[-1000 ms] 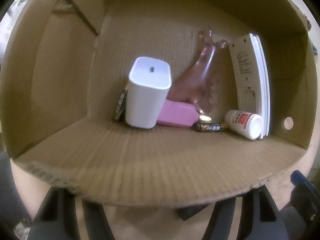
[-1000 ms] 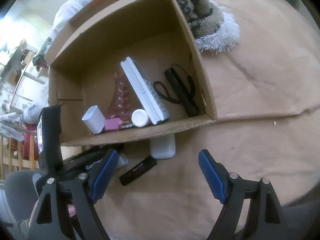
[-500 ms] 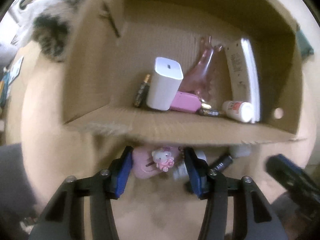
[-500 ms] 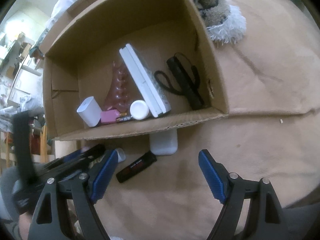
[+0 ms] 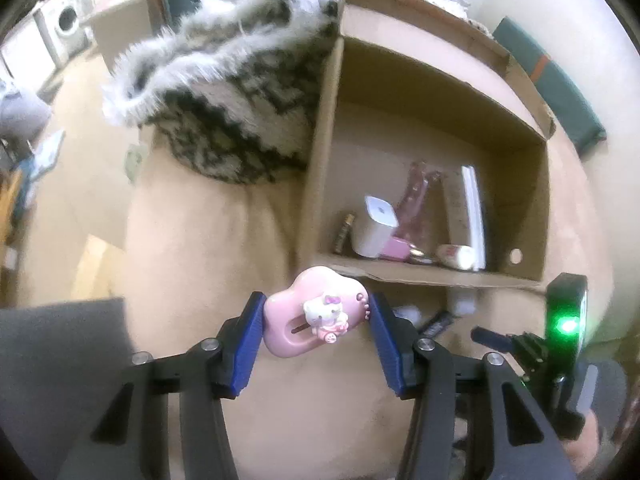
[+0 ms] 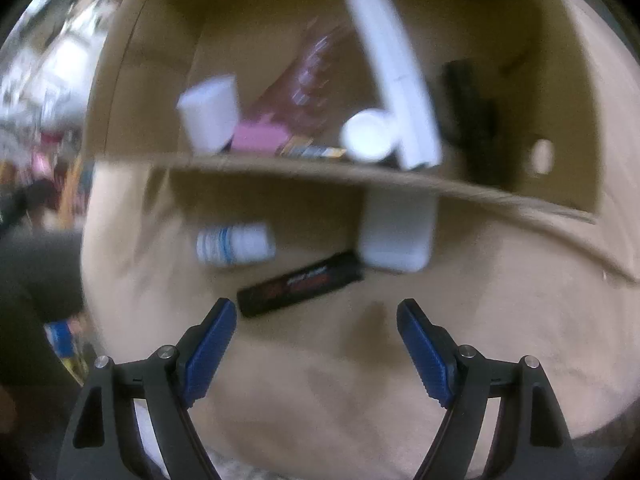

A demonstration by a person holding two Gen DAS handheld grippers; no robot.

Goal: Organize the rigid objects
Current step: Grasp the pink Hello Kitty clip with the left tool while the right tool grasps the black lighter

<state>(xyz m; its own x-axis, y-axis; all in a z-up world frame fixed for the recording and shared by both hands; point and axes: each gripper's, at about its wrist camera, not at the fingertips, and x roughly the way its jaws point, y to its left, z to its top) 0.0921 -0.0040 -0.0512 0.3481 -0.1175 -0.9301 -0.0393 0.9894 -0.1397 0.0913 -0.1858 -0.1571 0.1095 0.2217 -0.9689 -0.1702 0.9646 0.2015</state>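
My left gripper (image 5: 316, 320) is shut on a pink cloud-shaped Hello Kitty case (image 5: 314, 318), held in the air in front of the cardboard box (image 5: 316, 184). The box holds a white charger (image 5: 374, 232), a pink bottle (image 5: 420, 196), a white remote (image 5: 474, 216), a battery (image 5: 344, 232) and a small white bottle (image 5: 454, 256). My right gripper (image 6: 316, 340) is open and empty, low over the tan surface, just in front of a black lighter (image 6: 300, 284). A striped white bottle (image 6: 236, 244) and a white case (image 6: 396, 236) lie beside the lighter, outside the box.
A furry patterned blanket (image 5: 224, 80) lies left of the box. A black strapped object (image 6: 476, 120) sits at the box's right side. The right gripper's body with a green light (image 5: 568, 324) shows at the left wrist view's right edge. A dark cushion (image 5: 560, 92) is behind the box.
My left gripper has closed on the pink Hello Kitty case and lifted it back from the box. My right gripper has dropped closer to the black lighter; its view is blurred.
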